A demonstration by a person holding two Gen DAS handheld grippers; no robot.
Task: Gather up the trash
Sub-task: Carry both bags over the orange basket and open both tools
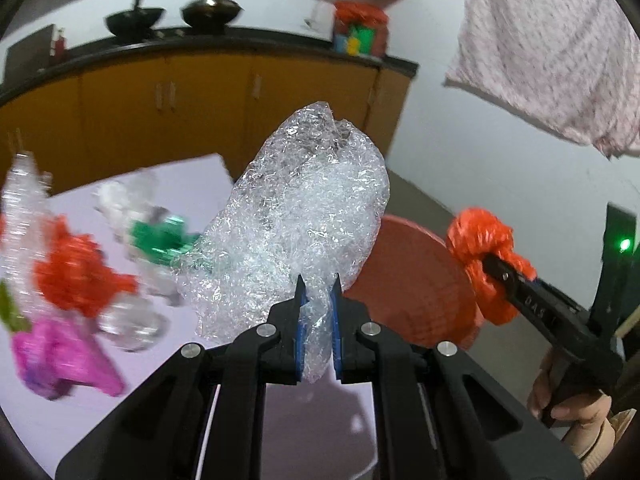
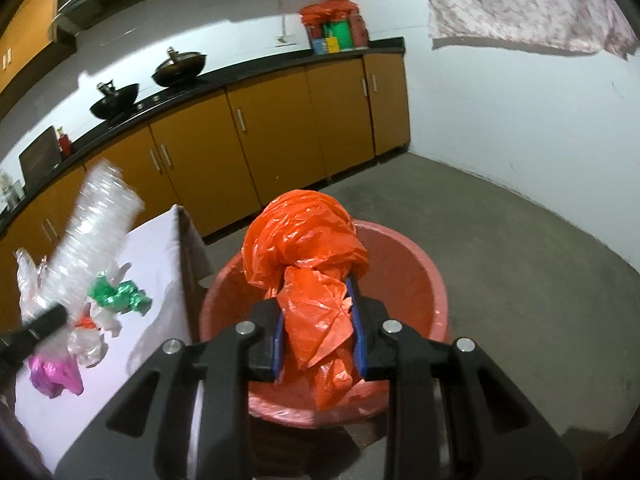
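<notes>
- We've got the orange bag [image 2: 308,256] clamped in the right gripper [image 2: 318,320], blue pads pinching its crumpled tail, the puffed end sticking out ahead of the jaws.
- Right under and just beyond that gripper sits the red tub [image 2: 424,276]. The bag hangs over its mouth, so we judge this is the drop-off step.
- Over on our left gripper [image 1: 318,308], the jaws are nearly together on clear plastic [image 1: 304,208], a crinkled wad standing up ahead of the fingers.
- From the left camera the tub [image 1: 408,276] lies ahead and to the right of that gripper, so the clear wad isn't over it yet.
- Next move, as we read it: let the right jaws part so the orange bag falls in, then bring the left across above the rim before releasing.
- Still to collect on the table [image 2: 160,248], off to the left of both grippers: a green scrap [image 2: 120,294], a pink bag [image 2: 56,376], and more clear film.
- Hard to read: the table litter is smeared in the left view. The held bag and the gripper cover most of the tub's inside, so we can't tell what's in there.
- A hand [image 1: 576,404] shows at the left view's lower right edge, cut off.
</notes>
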